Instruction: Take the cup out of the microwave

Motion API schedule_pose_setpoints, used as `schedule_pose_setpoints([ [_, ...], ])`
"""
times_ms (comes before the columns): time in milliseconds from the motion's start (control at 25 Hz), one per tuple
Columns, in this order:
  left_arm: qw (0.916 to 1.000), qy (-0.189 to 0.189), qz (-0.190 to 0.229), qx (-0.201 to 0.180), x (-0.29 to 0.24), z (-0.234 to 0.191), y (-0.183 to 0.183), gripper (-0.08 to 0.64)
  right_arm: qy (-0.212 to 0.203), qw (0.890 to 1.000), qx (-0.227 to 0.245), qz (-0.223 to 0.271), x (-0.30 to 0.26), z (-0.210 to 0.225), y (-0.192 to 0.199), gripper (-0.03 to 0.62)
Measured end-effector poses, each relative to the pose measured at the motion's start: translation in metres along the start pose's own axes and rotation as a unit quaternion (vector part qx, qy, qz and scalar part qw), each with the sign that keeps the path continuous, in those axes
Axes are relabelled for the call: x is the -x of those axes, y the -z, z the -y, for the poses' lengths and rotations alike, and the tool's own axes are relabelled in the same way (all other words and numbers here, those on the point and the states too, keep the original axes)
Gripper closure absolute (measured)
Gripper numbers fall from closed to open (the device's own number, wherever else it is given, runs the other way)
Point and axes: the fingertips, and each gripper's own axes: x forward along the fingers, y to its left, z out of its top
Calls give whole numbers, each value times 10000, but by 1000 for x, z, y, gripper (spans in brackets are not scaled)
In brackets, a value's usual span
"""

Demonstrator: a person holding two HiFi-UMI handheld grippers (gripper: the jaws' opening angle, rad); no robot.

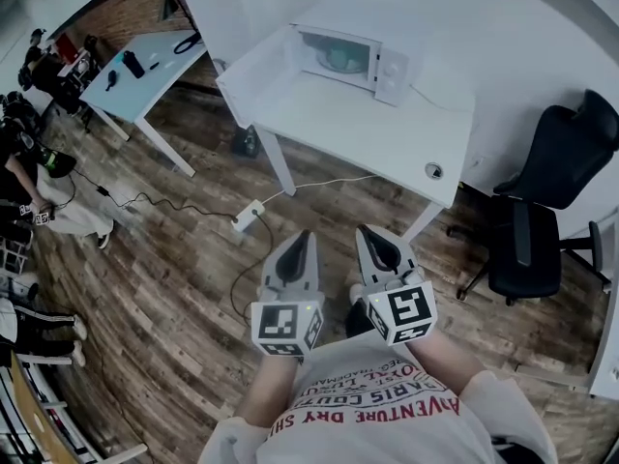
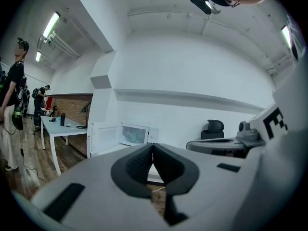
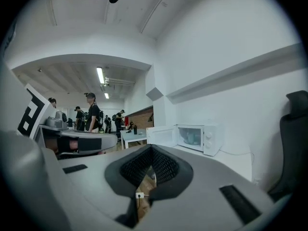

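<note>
Sitting inside the microwave [image 1: 350, 56], the cup [image 1: 340, 58] is seen as a pale green shape in the open front. The door [image 3: 161, 134] is swung wide at 9 o'clock of the oven, so the way in is left free. The microwave is set at the far end of a white table [image 1: 368, 133], at 12 o'clock from the grippers and well apart from them. The cup has not been reached yet.

The left gripper [image 1: 303, 236] and the right gripper [image 1: 369, 232] are held side by side over the wood floor. The jaws of both are pressed together, and nothing is held in them.

A few things could go wrong from here, it is judged. If the jaws are not opened before the cup is met, the cup could be poked and tipped over inside the oven. From this far away the handle cannot be made out, so a bad spot could be picked and the cup could slip. The open door could be bumped by the left gripper, since it stands on that side. A plug box [image 1: 249, 216] and a cable [image 1: 319, 183] lie on the floor at 11 o'clock of the grippers, between them and the table, and could be tripped on. A chair [image 1: 542, 211] at 2 o'clock is kept well out of the way.
</note>
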Motion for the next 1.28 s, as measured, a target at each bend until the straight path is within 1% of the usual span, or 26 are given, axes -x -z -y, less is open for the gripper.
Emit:
schedule_pose_setpoints([
  [240,10000,-94,-10,14,-90,-8,-18,552,34,9999,-110,45,-61,77,-19,581],
  [440,9998,-177,-15,21,-152,-14,-26,552,-29,9999,-158,9,-103,126,-27,581],
  [560,9997,-209,-96,59,-180,-23,-22,552,55,9994,-306,-117,-125,149,-19,581],
  [720,9993,-260,-213,149,-215,-44,-15,554,122,9985,-434,-300,-153,170,-3,581],
  [840,9995,-127,-263,133,-246,-56,-12,554,271,9978,-515,-332,-179,189,2,581],
  [960,9995,54,-254,154,-283,-71,-13,552,452,9974,-455,-336,-206,204,0,581],
  [1160,9980,604,-210,20,-352,-101,-28,552,957,9947,-255,-289,-267,235,-6,581],
  [1280,9957,900,-234,-53,-397,-124,-39,552,1299,9908,-270,-264,-307,254,-15,581],
])
